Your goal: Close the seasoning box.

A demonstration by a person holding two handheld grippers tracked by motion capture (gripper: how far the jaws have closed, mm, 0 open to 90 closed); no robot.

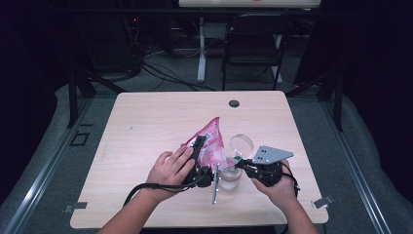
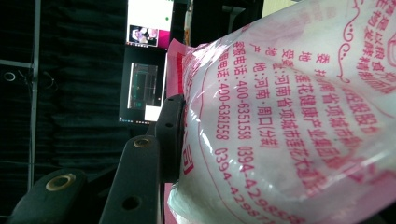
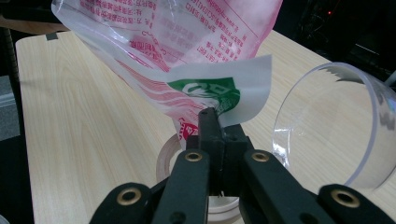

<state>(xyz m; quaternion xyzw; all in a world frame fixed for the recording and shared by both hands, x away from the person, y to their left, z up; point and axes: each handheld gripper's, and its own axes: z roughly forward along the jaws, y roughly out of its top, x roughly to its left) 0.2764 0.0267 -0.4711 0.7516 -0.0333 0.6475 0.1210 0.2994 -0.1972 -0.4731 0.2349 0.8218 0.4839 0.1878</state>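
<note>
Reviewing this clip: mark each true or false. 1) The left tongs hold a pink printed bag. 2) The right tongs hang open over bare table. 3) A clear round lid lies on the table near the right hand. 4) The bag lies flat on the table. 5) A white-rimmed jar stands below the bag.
1) True: the left tongs grip the pink printed bag.
2) False: the right tongs are shut on the bag's lower corner.
3) True: the clear round lid lies there.
4) False: the bag is held up between both tongs.
5) True: the jar stands under it.
</note>
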